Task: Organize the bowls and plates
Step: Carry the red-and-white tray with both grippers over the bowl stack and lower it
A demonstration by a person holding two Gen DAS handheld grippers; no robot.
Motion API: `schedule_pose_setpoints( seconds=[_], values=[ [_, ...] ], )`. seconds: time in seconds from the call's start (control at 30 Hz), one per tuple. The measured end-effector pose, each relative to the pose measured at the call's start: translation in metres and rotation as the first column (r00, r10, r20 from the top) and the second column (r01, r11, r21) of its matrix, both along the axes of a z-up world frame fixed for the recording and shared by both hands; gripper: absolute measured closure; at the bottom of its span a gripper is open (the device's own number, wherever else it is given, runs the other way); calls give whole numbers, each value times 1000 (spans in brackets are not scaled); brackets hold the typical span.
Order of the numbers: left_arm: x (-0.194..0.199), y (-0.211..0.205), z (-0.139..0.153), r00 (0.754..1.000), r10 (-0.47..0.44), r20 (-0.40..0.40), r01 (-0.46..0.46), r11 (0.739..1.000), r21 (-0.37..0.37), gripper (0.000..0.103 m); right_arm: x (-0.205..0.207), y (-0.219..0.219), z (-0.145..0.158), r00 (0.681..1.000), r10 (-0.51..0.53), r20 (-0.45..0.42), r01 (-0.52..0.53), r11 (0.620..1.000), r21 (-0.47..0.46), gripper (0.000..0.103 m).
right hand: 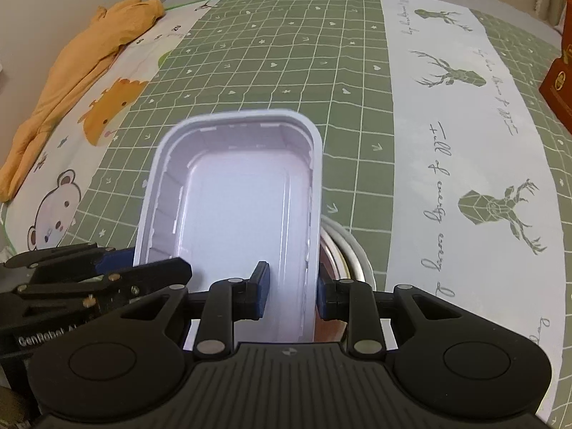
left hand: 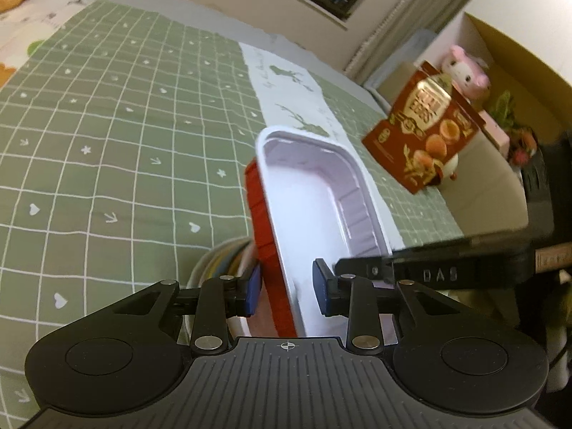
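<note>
Over on the far left an orange cloth [right hand: 89, 46] lies crumpled at the edge of the green checked sheet [left hand: 107, 125], and beside it the sheet's white border shows a printed cartoon bear. Moving in, the left gripper [left hand: 286, 286] comes at the plastic container [right hand: 232, 186] from its near left corner. One blue pad [left hand: 252, 291] sits outside against the red outer wall and the other sits inside over the white floor, so the wall is right between the fingers. The gap there is moderate, and I cannot tell whether both pads actually press on it. The container itself is a white rectangular tub, red on the outside, held up off the sheet and tilted, its open side facing the cameras. Just underneath it a stack of bowls [left hand: 218, 264] peeks out with pale coloured rims on the left-hand side, and the right wrist view shows a shiny rounded rim poking out below the container's right edge. Next, the right gripper [right hand: 293, 293] is clamped tight on the container's right wall, one pad inside and one outside. Further right runs the white stripe with green deer prints, then a red gift box [left hand: 425, 132] stands at the bed's edge, with a pink plush toy [left hand: 464, 68] behind it
</note>
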State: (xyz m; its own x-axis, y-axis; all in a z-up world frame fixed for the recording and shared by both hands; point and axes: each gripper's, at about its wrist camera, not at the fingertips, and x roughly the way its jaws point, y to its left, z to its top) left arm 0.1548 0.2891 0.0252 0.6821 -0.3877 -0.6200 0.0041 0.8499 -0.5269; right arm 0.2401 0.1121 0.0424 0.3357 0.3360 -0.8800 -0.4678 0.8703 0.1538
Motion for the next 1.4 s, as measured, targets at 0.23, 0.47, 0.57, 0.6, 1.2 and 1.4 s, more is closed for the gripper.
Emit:
schedule_pose_setpoints(
  seconds=[0.23, 0.47, 0.57, 0.6, 1.2, 1.4],
  values=[
    [23, 22, -18, 999, 39, -33, -43, 991, -125, 70, 20, 10, -7, 1000, -25, 6, 25, 1000, -12, 77],
    [31, 30, -29, 996, 59, -60, -69, 981, -181, 71, 29, 14, -10, 999, -44, 10, 44, 999, -9, 77],
    [19, 28, -15, 998, 55, -14, -57, 983, -177, 70, 24, 8, -1, 998, -51, 20, 51, 999, 19, 77],
    [12, 27, -8, 999, 51, 6, -49, 984, -173, 69, 20, 5, 5, 998, -48, 28, 47, 998, 31, 77],
    [-12, -8, -12, 998, -40, -42, 40, 999, -15, 74, -22, -19, -1, 999, 13, -40, -10, 997, 82, 76],
    [-12, -29, 0, 998, -65, -5, 65, 996, 65, 74, -18, -30, -6, 998, -23, -50, 26, 998, 60, 76]
  ],
)
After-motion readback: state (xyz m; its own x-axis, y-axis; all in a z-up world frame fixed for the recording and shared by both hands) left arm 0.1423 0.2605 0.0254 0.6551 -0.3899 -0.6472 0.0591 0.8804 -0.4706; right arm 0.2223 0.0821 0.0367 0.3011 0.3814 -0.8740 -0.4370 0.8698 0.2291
